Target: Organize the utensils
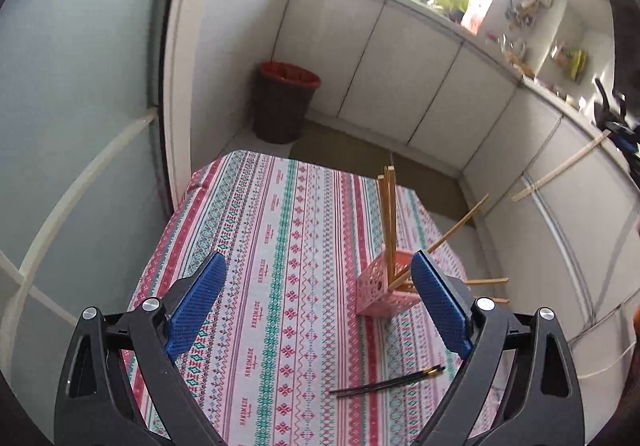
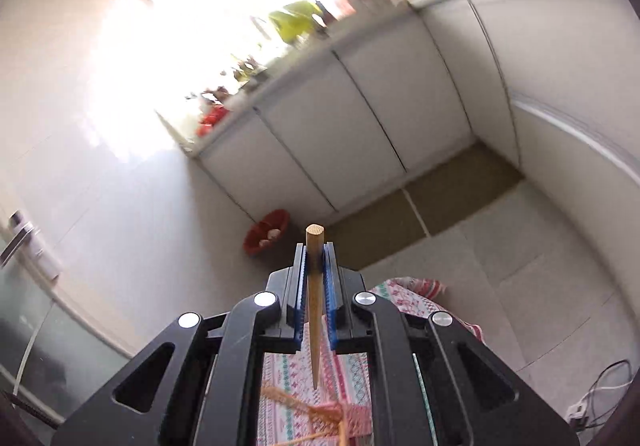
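The table with the striped pink, green and white cloth (image 1: 280,230) fills the middle and bottom of the left wrist view; toward the right of it stands the small pink plastic basket with holes (image 1: 374,286), with several light wooden chopsticks (image 1: 388,222) already in it, some upright and some leaning out to the right. The left gripper (image 1: 318,306) hangs at the bottom of that view with its blue jaws wide and nothing between them. In the middle of the right wrist view, the right gripper (image 2: 315,266) has its jaws tight on one light wooden chopstick (image 2: 315,310), thin end pointing down; the basket shows blurred below. A pair of black chopsticks (image 1: 386,382) lies on the cloth at the lower right. So the job looks partly done; the held stick and the black pair are left.
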Available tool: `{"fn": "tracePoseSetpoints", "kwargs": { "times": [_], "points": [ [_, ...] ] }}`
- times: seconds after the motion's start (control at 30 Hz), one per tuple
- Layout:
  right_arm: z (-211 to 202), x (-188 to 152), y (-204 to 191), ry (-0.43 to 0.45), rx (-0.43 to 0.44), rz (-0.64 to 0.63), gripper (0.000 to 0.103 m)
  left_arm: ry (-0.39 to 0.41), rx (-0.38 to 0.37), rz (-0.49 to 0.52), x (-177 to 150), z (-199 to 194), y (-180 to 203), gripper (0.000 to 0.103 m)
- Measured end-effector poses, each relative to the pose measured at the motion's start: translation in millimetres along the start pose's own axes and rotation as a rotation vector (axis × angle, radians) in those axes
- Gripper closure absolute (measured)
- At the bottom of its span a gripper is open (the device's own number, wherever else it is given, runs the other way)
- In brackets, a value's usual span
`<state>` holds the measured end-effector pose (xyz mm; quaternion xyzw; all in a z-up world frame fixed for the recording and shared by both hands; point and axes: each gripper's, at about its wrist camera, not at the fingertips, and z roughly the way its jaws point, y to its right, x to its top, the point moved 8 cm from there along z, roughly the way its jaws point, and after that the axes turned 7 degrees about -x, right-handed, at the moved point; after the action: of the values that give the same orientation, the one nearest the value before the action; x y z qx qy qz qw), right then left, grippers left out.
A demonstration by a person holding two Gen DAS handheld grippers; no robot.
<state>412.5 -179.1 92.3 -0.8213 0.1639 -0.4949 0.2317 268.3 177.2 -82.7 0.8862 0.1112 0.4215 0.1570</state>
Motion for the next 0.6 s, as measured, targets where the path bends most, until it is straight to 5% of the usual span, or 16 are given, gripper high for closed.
{"fn": "tracePoseSetpoints", "kwargs": {
  "times": [0.23, 0.6],
  "points": [
    [-43.8, -56.6, -46.6, 0.057, -0.020, -0.107, 0.095, 0.018, -0.020, -0.077, 7.0, -8.1, -15.7, 0.013],
    [26.9, -135.3, -60.9, 0.041, -0.172, -0.235, 0.095, 0.018, -0.028, -0.125, 12.0, -13.8, -36.4, 0.013]
  ]
}}
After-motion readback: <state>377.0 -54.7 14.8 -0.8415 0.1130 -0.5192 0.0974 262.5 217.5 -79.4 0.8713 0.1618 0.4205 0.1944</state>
